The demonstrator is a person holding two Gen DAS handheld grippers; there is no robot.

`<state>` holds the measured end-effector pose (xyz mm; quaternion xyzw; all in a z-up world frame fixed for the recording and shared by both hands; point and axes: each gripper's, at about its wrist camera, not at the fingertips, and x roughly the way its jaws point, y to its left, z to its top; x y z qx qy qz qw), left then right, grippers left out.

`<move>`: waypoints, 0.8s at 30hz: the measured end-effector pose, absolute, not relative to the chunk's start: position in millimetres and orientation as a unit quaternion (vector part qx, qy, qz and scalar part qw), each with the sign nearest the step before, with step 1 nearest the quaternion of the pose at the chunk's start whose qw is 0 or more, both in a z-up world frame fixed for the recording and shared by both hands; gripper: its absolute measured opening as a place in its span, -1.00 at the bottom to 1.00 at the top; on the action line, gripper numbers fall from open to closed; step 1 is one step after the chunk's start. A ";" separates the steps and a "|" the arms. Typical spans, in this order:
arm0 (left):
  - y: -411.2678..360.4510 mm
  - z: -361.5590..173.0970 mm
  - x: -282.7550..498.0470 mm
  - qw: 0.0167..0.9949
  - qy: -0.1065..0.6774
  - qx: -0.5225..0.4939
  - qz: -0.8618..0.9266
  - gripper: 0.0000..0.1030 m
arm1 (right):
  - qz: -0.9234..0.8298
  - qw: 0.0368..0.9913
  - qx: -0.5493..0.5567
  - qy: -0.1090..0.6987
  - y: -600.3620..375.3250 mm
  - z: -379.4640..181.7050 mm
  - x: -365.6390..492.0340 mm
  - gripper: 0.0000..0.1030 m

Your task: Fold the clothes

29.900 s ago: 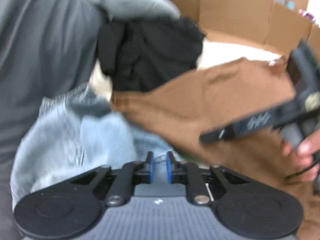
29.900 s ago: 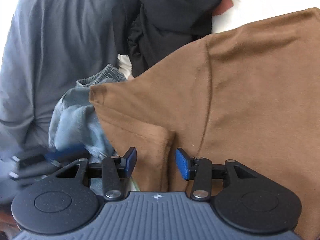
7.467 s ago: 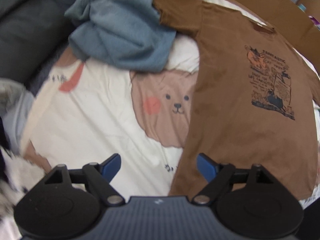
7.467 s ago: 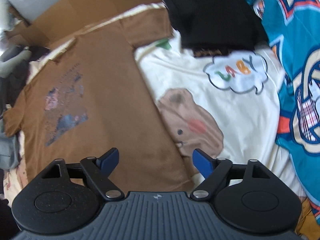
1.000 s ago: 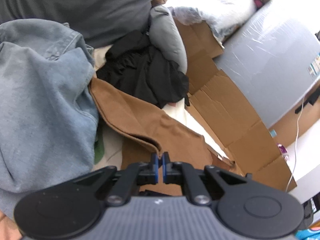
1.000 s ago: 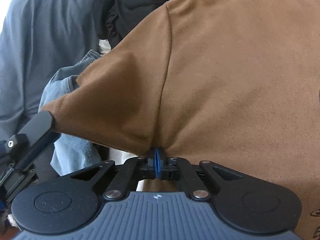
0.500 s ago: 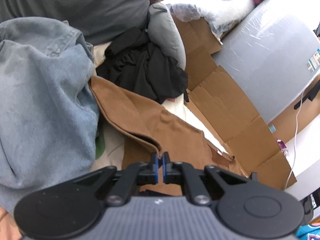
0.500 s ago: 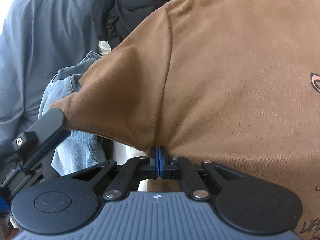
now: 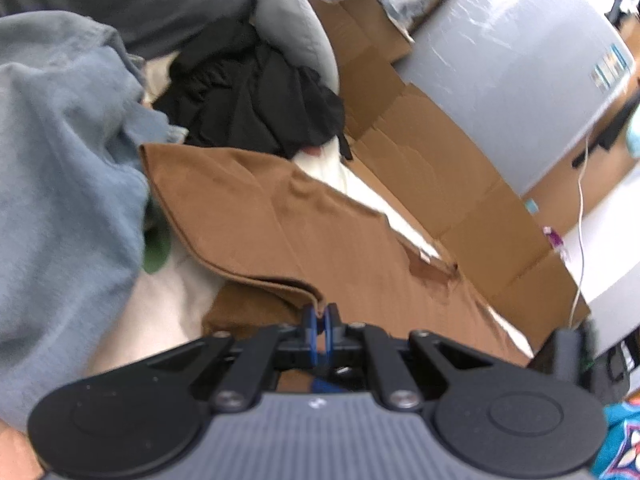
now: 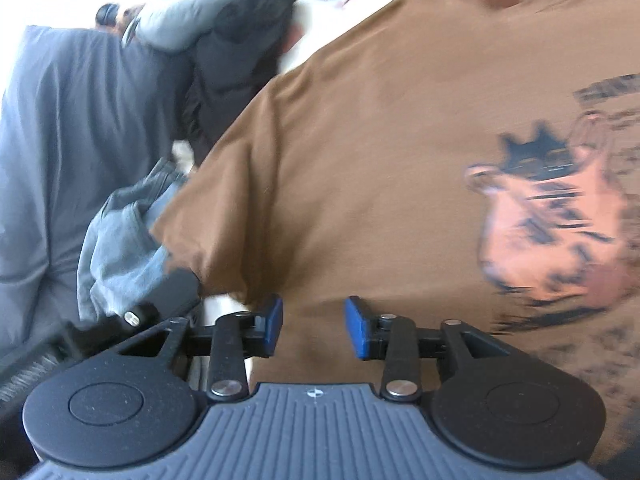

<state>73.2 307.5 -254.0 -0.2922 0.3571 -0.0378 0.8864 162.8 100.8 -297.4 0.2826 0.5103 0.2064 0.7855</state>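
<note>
A brown T-shirt lies spread on the bed, its sleeve folded back over the body. My left gripper is shut on the hem edge of that folded sleeve. In the right wrist view the same brown T-shirt fills the frame, with its orange and black print at the right. My right gripper stands open just above the shirt's cloth, nothing between its blue pads. The left gripper's body shows at lower left of the right wrist view.
A light blue garment is heaped at the left, a black garment behind the shirt, grey bedding beyond. Flattened cardboard lines the far side along a grey wall. White printed sheet shows under the shirt.
My right gripper has opened and let go of the shirt's sleeve fold, and the print has come into its view. The left gripper stays shut on the sleeve edge, which now lies flatter.
</note>
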 end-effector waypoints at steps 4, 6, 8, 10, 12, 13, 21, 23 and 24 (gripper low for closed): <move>296.1 -267.6 72.7 0.884 0.376 -0.274 -0.049 -0.92 | 0.167 0.804 0.290 0.491 83.1 -290.2 167.8 -0.27; 291.2 -274.4 72.9 0.882 0.386 -0.266 -0.053 -0.92 | 0.160 0.808 0.287 0.488 77.8 -288.6 170.9 -0.24; 286.8 -283.5 74.1 0.877 0.402 -0.257 -0.055 -0.91 | 0.155 0.811 0.284 0.487 72.8 -287.5 173.8 -0.23; 282.7 -295.9 77.6 0.868 0.428 -0.245 -0.058 -0.90 | 0.156 0.812 0.279 0.488 71.4 -287.7 175.1 -0.24; 281.1 -309.2 79.5 0.859 0.451 -0.237 -0.056 -0.89 | 0.158 0.811 0.275 0.491 72.0 -288.1 175.8 -0.23; 281.3 -311.9 78.9 0.859 0.452 -0.234 -0.057 -0.87 | 0.160 0.810 0.274 0.493 73.3 -288.4 175.6 -0.23; 281.6 -276.4 69.3 0.872 0.447 -0.185 -0.070 -0.50 | 0.163 0.812 0.260 0.496 70.6 -286.0 165.5 -0.05; 287.4 -265.4 66.9 0.877 0.439 -0.184 -0.066 -0.41 | 0.161 0.812 0.260 0.497 69.6 -286.0 163.7 -0.05; 291.6 -260.6 66.9 0.880 0.433 -0.186 -0.061 -0.39 | 0.160 0.812 0.259 0.498 69.4 -285.7 162.9 -0.05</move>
